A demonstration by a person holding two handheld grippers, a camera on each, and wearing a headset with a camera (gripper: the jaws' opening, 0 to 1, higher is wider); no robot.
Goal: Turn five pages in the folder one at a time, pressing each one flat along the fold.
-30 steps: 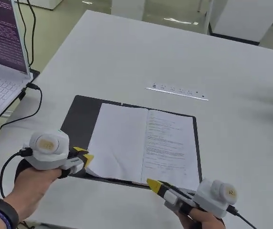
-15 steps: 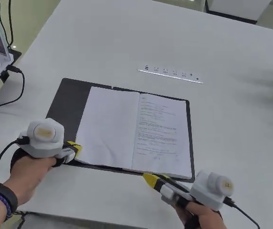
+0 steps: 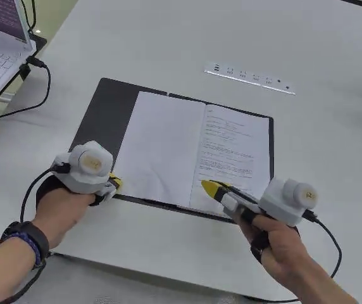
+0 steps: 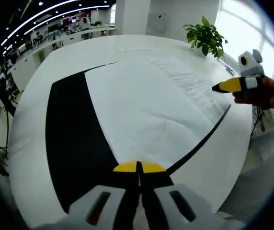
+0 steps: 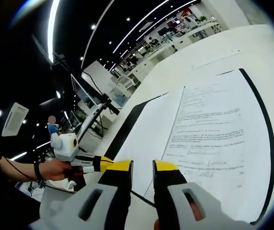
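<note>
The right gripper (image 3: 211, 187) has advanced over the folder's (image 3: 99, 120) printed page (image 3: 231, 152).

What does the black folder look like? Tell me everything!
The folder is black, lying open and flat on the white table. Inside are a blank page on the left and a printed page on the right. The left gripper, jaws shut, sits at the blank page's near corner. The right gripper, slightly open, is over the printed page's near edge.

A black folder (image 3: 102, 120) lies open and flat on the white worktop (image 3: 168, 50). Its left page (image 3: 159, 149) is blank white. Its right page (image 3: 231, 155) carries small printed lines. Both pages lie flat, meeting at the middle fold.
</note>
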